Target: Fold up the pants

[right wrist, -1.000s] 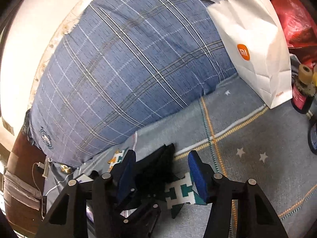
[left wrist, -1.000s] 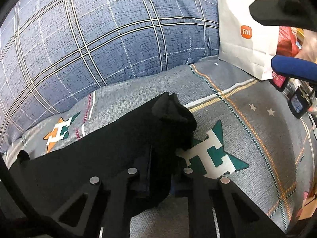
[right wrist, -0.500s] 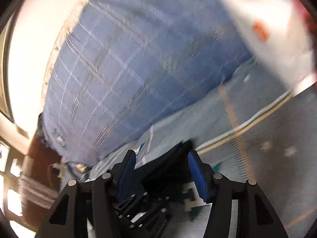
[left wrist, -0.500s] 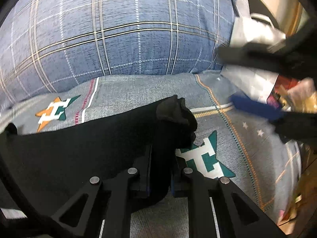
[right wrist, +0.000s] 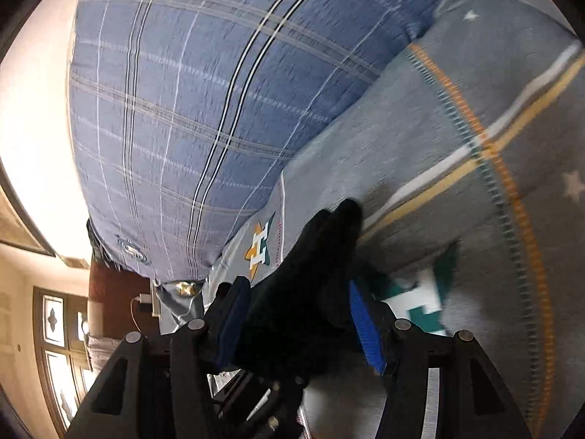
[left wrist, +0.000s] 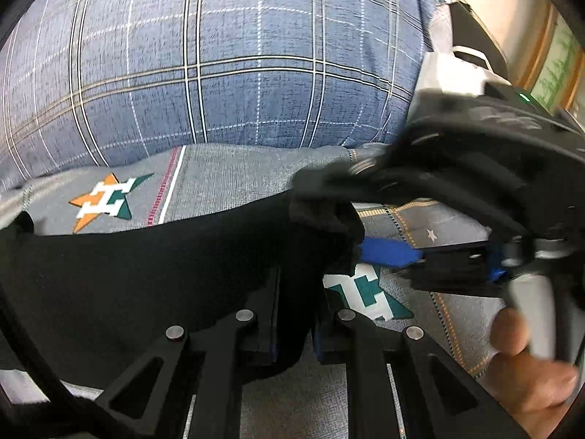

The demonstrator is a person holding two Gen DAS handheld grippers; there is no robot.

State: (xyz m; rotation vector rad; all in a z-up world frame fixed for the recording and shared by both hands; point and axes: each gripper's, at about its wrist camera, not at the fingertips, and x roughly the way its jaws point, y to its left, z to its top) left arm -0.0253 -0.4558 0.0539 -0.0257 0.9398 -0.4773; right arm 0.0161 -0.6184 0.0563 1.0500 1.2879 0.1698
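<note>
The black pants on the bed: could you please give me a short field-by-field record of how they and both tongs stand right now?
garment: black pants, lying on the grey bedspread
left tongs: shut on a bunched edge of the pants
right tongs: open, blue pads either side of the same bunched corner
backdrop: blue plaid duvet behind the pants
fold state: not yet folded over
</note>
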